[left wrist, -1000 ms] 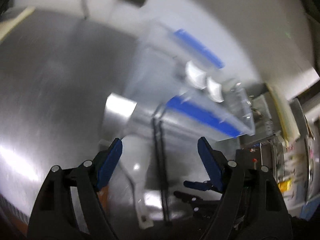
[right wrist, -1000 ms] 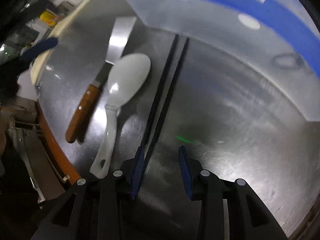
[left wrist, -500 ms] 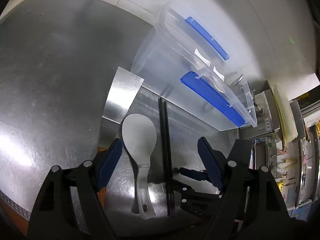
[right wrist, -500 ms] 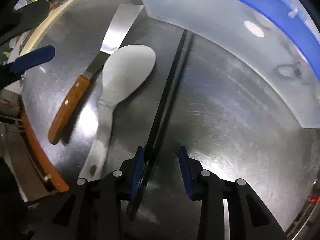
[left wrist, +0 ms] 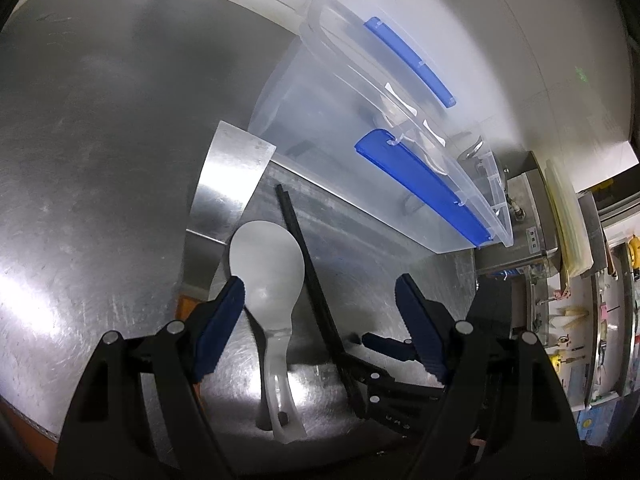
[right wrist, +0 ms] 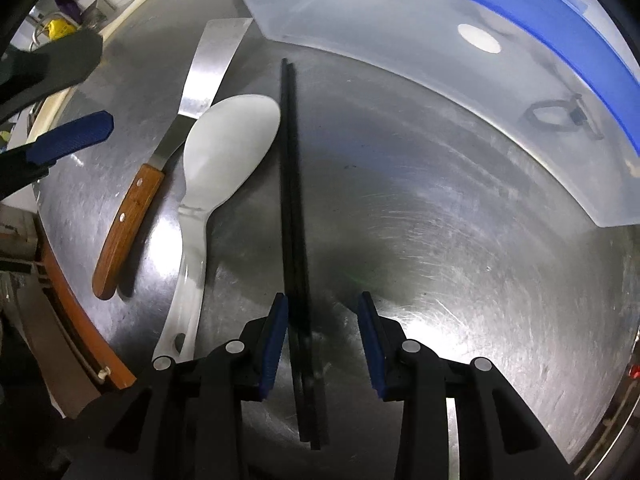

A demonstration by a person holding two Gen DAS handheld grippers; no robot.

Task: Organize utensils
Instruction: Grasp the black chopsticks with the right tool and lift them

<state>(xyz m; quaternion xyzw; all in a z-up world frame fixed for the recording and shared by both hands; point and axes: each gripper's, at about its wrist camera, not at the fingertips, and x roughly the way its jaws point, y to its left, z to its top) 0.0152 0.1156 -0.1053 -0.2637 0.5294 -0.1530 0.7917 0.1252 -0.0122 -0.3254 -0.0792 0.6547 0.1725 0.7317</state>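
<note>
A pair of black chopsticks [right wrist: 294, 208] lies on the steel table, side by side, pointing at a clear plastic bin [right wrist: 420, 52] with blue handles. My right gripper [right wrist: 323, 336] is open and straddles the chopsticks' near end, not closed on them. A white rice paddle [right wrist: 224, 148] lies left of the chopsticks, and a metal spatula with a wooden handle [right wrist: 132, 216] lies left of that. My left gripper [left wrist: 320, 316] is open above the paddle [left wrist: 268, 268] and chopsticks [left wrist: 312, 280], with the bin [left wrist: 360, 128] beyond.
The bin holds a small metal utensil [right wrist: 560, 114] seen through its wall. The table's front edge [right wrist: 80, 320] with an orange-brown trim is close at left. Shelves and clutter [left wrist: 580, 280] stand past the table's right end.
My right gripper has shifted so the chopsticks now lie between its fingers instead of by the left finger. The left wrist view has steadied and drawn closer over the paddle.
</note>
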